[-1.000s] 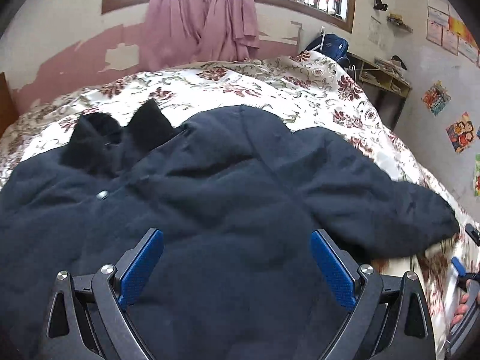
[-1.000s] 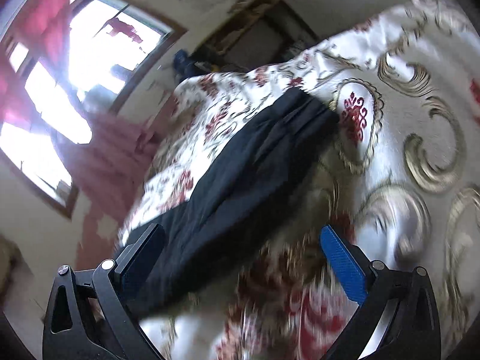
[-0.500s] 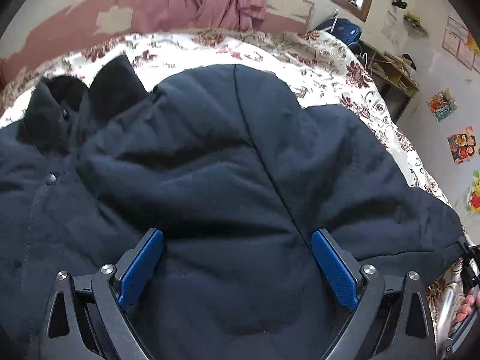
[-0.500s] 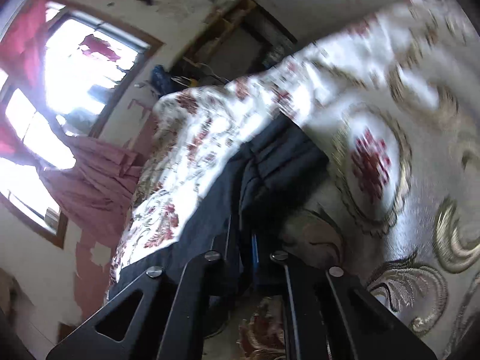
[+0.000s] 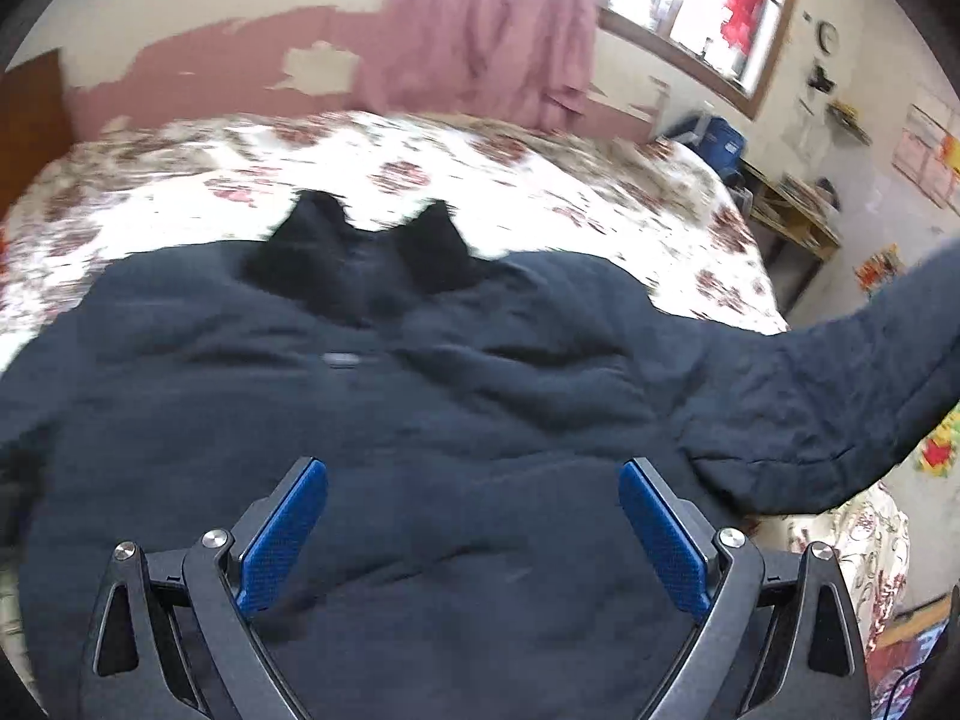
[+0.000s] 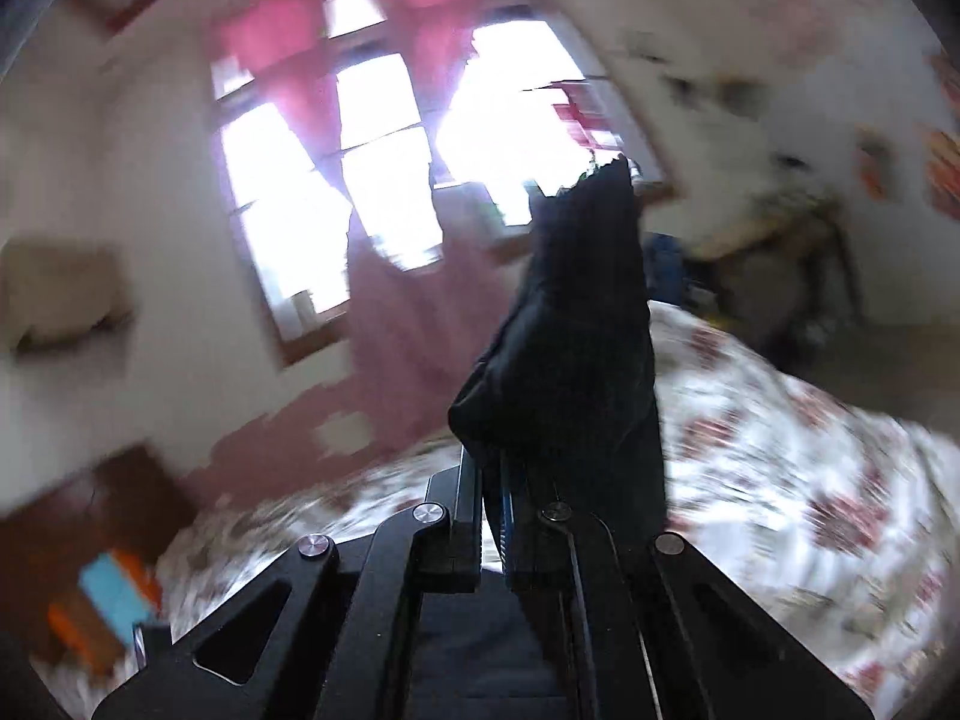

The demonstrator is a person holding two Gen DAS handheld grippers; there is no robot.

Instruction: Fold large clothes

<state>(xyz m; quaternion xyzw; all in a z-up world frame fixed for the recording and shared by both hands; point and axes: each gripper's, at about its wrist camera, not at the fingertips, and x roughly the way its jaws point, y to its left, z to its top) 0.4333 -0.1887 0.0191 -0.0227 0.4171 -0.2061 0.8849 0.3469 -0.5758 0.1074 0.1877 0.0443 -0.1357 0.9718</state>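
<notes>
A large dark navy padded jacket [image 5: 420, 408] lies spread on the flower-patterned bed [image 5: 480, 180], collar [image 5: 366, 252] towards the far side. My left gripper [image 5: 474, 516] is open and empty, hovering just above the jacket's lower front. The jacket's right sleeve [image 5: 852, 384] is lifted off the bed at the right. My right gripper [image 6: 504, 480] is shut on the sleeve's end [image 6: 576, 330], which sticks up above the jaws. The right wrist view is blurred by motion.
A window with pink curtains [image 5: 480, 30] is behind the bed. A blue bag [image 5: 714, 144] and a wooden desk [image 5: 786, 222] stand at the far right. Posters hang on the right wall [image 5: 924, 144]. A dark wooden headboard [image 6: 90, 510] shows at the left.
My right gripper closed on the sleeve end and lifted it off the bed, swinging upward. My left gripper pulled back and up from the jacket and stayed open.
</notes>
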